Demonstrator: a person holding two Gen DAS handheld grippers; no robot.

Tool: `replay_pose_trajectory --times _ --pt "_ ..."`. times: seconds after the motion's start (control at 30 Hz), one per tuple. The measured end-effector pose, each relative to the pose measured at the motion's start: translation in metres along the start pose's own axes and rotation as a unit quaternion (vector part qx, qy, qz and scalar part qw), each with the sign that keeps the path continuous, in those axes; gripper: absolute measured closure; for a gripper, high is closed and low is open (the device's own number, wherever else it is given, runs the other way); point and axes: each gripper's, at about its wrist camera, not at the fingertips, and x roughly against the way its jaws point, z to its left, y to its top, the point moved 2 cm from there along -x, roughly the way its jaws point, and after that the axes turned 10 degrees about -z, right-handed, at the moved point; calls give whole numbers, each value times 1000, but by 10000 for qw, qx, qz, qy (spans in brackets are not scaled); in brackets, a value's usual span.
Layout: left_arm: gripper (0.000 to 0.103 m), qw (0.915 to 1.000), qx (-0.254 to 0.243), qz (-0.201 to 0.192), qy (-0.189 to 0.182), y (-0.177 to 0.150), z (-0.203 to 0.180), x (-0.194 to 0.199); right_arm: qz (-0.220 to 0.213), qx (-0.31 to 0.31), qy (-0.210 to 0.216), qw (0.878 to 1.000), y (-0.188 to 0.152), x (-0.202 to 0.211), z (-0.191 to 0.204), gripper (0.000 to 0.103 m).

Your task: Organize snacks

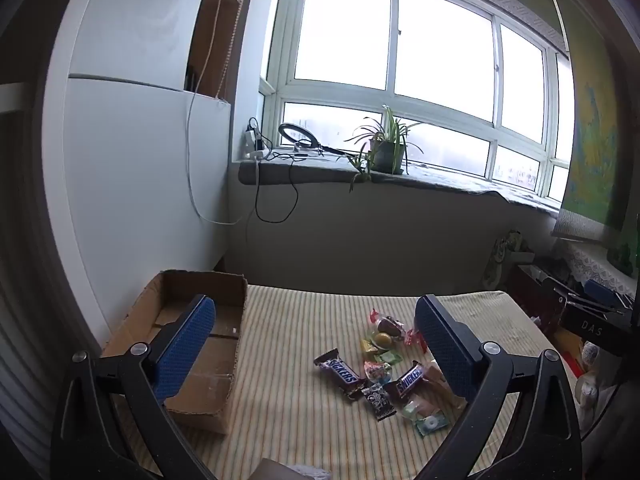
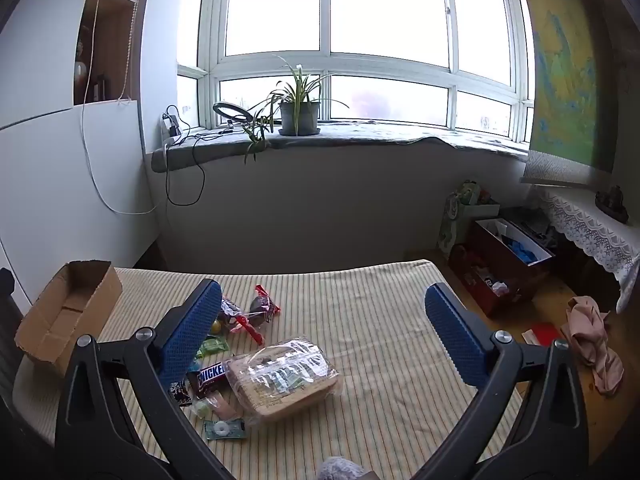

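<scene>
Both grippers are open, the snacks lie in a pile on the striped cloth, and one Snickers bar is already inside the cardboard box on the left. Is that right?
Not quite. The cardboard box holds no Snickers bar; the left wrist view shows only its bare floor. Both Snickers bars lie in the pile on the striped cloth. The rest stands: the left gripper and right gripper are open.

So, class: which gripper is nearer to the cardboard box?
Left. The left gripper hovers with one finger over the cardboard box. The right gripper hangs over the snacks, with the box well off to its left.
</scene>
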Motion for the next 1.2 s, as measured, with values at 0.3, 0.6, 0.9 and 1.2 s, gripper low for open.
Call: replay_pose_trajectory --times 0.3,0.6,0.9,1.2 --pt "3 10000 -23 13 -1 7 -5 2 -204 -189 -18 9996 5 1 -4 0" --pt "3 10000 94 8 -28 -1 -2 -2 -183 -213 -12 9996 7 0 -4 0" --pt "3 9999 162 35 -31 -1 2 -6 -174 -165 25 9997 7 -4 2 0" --pt "3 9997 204 104 -98 -4 1 -6 -168 -132 -9 9998 6 -4 3 0"
